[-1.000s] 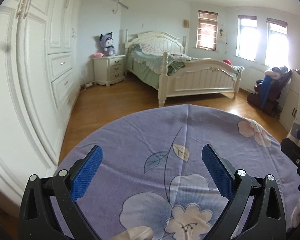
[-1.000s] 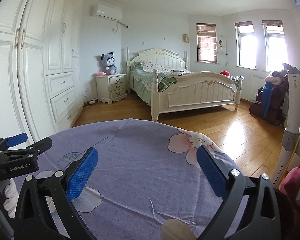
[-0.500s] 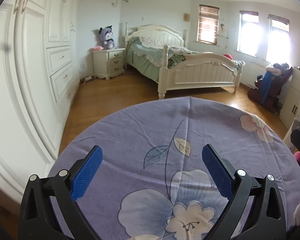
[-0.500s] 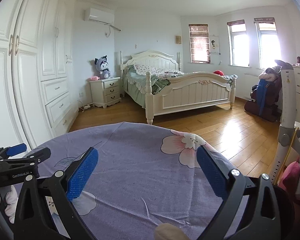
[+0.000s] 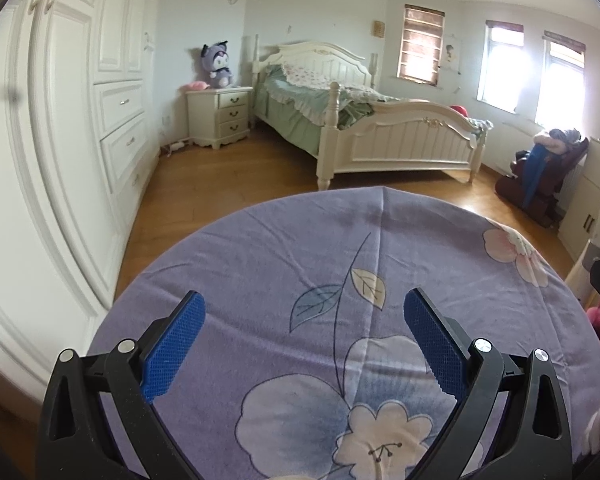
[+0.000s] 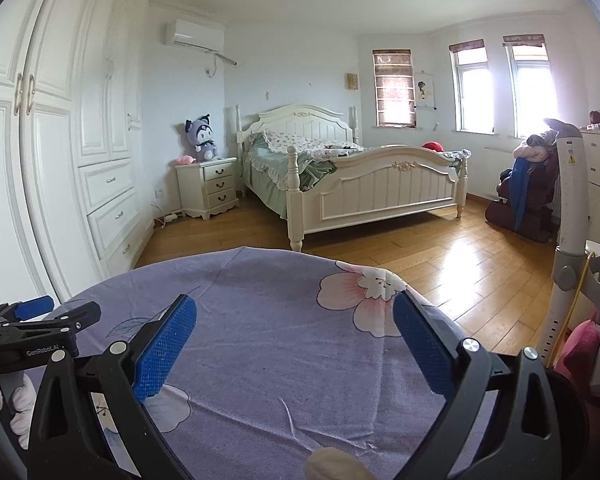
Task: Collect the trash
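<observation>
We hold the left gripper (image 5: 304, 336) and right gripper (image 6: 294, 338) spread wide, empty, over the purple flowered cloth (image 5: 284, 252). A pale lump (image 6: 332, 465), possibly trash, lies at bottom centre, behind the right fingertips.

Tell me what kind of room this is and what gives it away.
A bedroom in a home, most likely. A made-up white bed stands against the far wall, a nightstand with a plush toy on it sits beside it, and built-in white wardrobes line the left wall.
</observation>
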The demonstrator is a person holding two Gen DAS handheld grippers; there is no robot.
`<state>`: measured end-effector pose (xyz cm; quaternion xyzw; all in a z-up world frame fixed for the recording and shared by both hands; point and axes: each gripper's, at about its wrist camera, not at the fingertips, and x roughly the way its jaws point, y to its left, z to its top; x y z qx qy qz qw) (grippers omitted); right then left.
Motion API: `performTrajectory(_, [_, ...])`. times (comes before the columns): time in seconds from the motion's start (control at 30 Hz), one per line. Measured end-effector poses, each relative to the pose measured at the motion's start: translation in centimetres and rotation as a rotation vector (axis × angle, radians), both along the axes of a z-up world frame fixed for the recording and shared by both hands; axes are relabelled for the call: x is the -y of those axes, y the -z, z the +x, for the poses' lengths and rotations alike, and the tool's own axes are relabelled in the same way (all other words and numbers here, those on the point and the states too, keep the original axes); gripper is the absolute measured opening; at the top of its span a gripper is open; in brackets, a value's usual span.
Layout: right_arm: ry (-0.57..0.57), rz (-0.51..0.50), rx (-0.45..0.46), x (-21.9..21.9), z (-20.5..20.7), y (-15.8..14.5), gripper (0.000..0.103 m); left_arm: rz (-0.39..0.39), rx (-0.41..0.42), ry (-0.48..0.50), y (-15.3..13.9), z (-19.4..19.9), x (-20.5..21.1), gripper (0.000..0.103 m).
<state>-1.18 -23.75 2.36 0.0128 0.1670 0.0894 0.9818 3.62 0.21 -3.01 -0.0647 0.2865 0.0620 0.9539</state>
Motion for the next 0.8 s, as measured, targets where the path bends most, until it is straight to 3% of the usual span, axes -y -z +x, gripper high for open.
performTrajectory(0.8, [0.026, 0.028, 0.001, 1.0, -0.3, -0.1, 0.098, 0.001, 0.011, -0.023, -0.4, -0.5, -0.4, 0.098])
